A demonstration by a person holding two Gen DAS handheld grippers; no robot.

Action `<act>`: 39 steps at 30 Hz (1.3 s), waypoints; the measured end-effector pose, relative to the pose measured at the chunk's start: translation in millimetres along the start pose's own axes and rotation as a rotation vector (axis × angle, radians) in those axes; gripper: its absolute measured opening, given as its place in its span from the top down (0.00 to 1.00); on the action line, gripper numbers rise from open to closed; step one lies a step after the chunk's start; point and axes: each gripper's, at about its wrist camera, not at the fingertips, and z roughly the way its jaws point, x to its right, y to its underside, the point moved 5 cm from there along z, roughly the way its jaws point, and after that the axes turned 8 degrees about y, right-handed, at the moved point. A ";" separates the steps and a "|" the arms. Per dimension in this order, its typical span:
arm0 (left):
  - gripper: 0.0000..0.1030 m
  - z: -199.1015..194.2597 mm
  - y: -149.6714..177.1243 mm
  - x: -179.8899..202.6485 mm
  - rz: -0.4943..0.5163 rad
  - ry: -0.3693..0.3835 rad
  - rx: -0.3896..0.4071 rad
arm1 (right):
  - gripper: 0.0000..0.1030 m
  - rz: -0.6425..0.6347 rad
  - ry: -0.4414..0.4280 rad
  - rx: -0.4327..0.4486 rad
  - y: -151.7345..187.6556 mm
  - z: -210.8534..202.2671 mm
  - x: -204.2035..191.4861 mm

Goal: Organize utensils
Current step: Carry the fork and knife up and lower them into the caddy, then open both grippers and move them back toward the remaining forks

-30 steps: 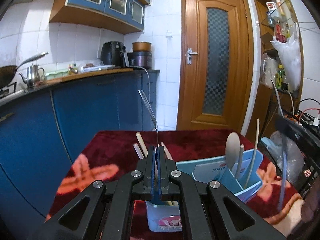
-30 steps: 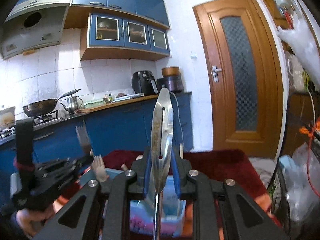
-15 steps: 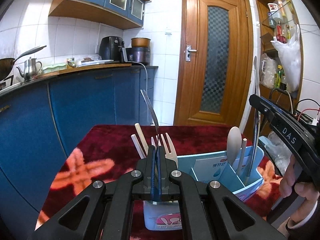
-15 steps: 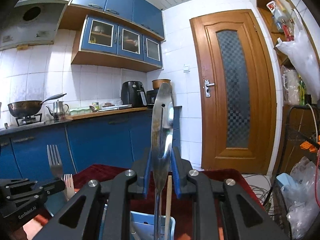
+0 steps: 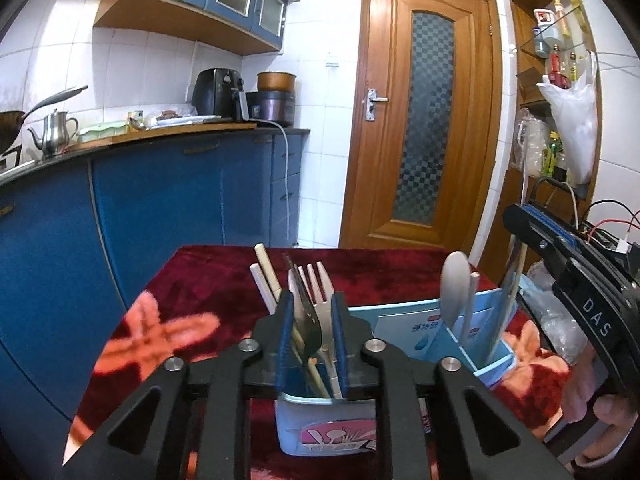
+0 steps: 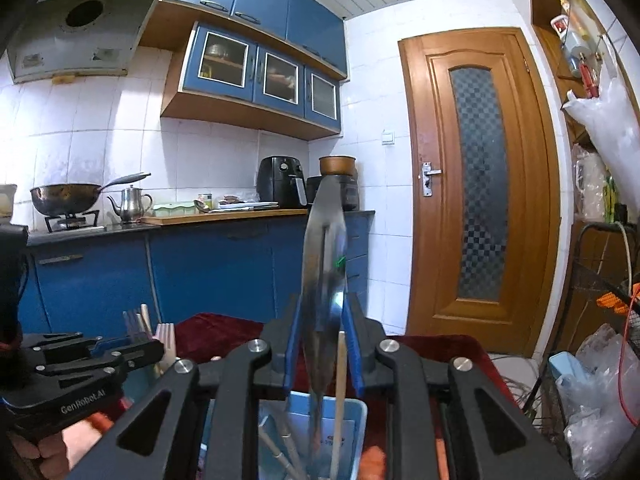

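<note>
My left gripper (image 5: 312,320) hangs over a pale blue cup (image 5: 328,428), its jaws opening. A steel fork (image 5: 306,320) stands loose between the pads, leaning in the cup beside a cream plastic fork (image 5: 322,280) and chopsticks (image 5: 266,276). My right gripper (image 6: 322,332) is above a light-blue organiser (image 6: 352,416), its jaws opening too. A long flat steel utensil (image 6: 324,248) with a slot stands blurred between those pads, its lower end inside the compartment. The organiser (image 5: 404,320) also holds a grey spoon (image 5: 454,288).
The holders stand on a table with a red flowered cloth (image 5: 168,320). Blue kitchen cabinets (image 5: 160,200) run along the left, and a wooden door (image 5: 428,112) is behind. Shelves, bags and cables (image 5: 568,128) crowd the right side. A hand (image 5: 608,412) grips the right tool.
The left pads have parted and the steel fork has dropped down into the cup. The right gripper has come down over the organiser, and its utensil has slid a little lower.
</note>
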 end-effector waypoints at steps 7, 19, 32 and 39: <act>0.79 -15.9 -3.0 12.7 0.031 0.012 0.004 | 0.66 0.033 -0.022 -0.020 -1.9 -10.3 3.1; 0.79 -68.1 1.6 30.5 0.064 -0.011 -0.052 | 0.66 0.058 -0.063 -0.112 -3.5 -62.8 -3.7; 0.78 -95.6 47.1 6.2 -0.025 -0.038 -0.200 | 0.66 0.069 -0.134 -0.359 47.1 -87.1 -23.7; 0.78 -94.8 72.4 2.6 -0.053 -0.027 -0.260 | 0.66 0.035 -0.121 -0.481 86.5 -87.7 -28.7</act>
